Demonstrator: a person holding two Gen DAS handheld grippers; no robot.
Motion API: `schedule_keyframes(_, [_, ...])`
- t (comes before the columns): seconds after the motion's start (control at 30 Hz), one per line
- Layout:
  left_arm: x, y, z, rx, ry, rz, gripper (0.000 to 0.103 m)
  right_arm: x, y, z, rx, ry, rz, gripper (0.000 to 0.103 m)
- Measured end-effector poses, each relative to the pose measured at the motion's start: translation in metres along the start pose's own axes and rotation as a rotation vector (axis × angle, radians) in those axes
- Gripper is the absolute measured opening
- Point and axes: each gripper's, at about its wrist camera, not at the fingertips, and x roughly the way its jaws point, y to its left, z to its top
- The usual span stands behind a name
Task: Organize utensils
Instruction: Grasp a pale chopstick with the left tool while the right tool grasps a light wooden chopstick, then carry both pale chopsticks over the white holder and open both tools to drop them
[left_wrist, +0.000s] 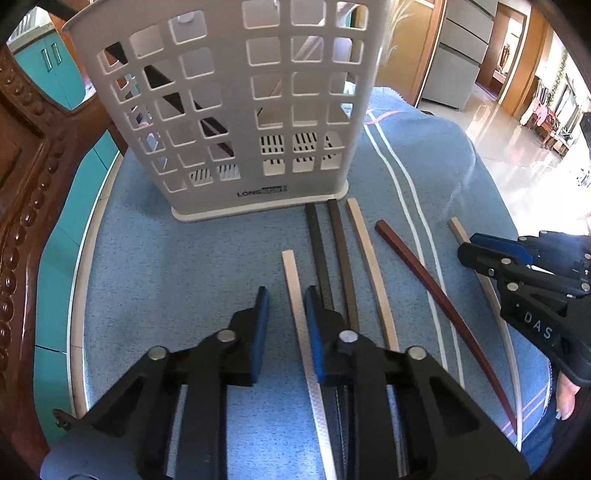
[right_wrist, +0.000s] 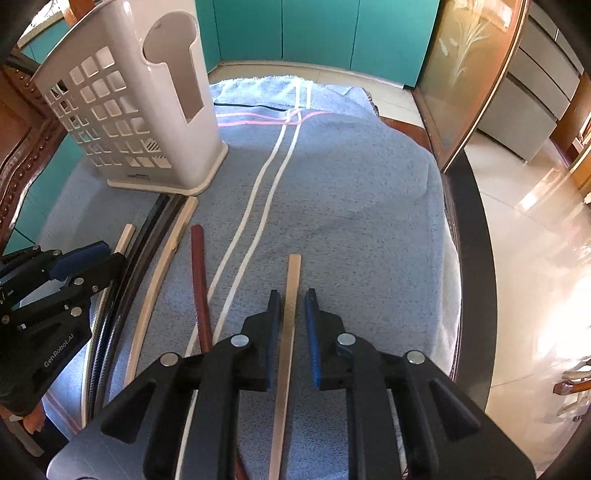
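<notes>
- A white perforated plastic utensil holder (left_wrist: 229, 110) stands upright on a blue towel with white stripes (right_wrist: 351, 192) that covers the round worktop; a dark chopstick leans inside its left compartment.
- Six chopsticks lie side by side in front of the holder, long axes pointing toward it: a white one (left_wrist: 295, 295), two black ones (left_wrist: 332, 240), a beige one (left_wrist: 369, 258), a reddish-brown one (left_wrist: 424, 273) and a pale wooden one (right_wrist: 290, 314).
- The left gripper (left_wrist: 286, 314) is spread, straddling the white chopstick.
- The right gripper (right_wrist: 291, 317) is spread around the pale wooden chopstick, not touching.
- Bare towel lies to the right, up to the worktop's rim.
</notes>
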Motion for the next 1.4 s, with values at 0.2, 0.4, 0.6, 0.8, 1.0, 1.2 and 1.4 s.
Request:
schedule_keyframes(0.2, [0.0,-0.009,0.001,0.002,-0.002,0.002,0.01,-0.011,0.003,-0.008,0.0,-0.016,0.074,0.007])
schedule_keyframes(0.4, [-0.017,0.002,0.004,-0.027,-0.051,-0.009,0.007,-0.049,0.006,-0.007,-0.01,-0.132,0.155,0.007])
schedule_keyframes(0.6, [-0.079,0.018,0.003,-0.064,-0.192,-0.055,0.007,-0.123,-0.006,-0.017,0.02,-0.309,0.271,0.007])
schedule_keyframes(0.8, [-0.14,0.031,-0.012,-0.101,-0.32,-0.081,0.007,-0.197,-0.009,-0.03,0.002,-0.452,0.367,0.007])
schedule_keyframes(1.0, [-0.194,0.045,-0.011,-0.124,-0.437,-0.086,0.007,-0.259,0.0,-0.001,-0.028,-0.613,0.41,0.007])
schedule_keyframes(1.2, [-0.25,0.057,0.018,-0.103,-0.566,-0.044,0.007,-0.3,0.009,0.057,0.048,-0.777,0.417,0.007])
schedule_keyframes(1.4, [-0.296,0.064,0.051,-0.094,-0.669,0.005,0.007,-0.291,0.021,0.089,0.1,-0.879,0.28,0.007])
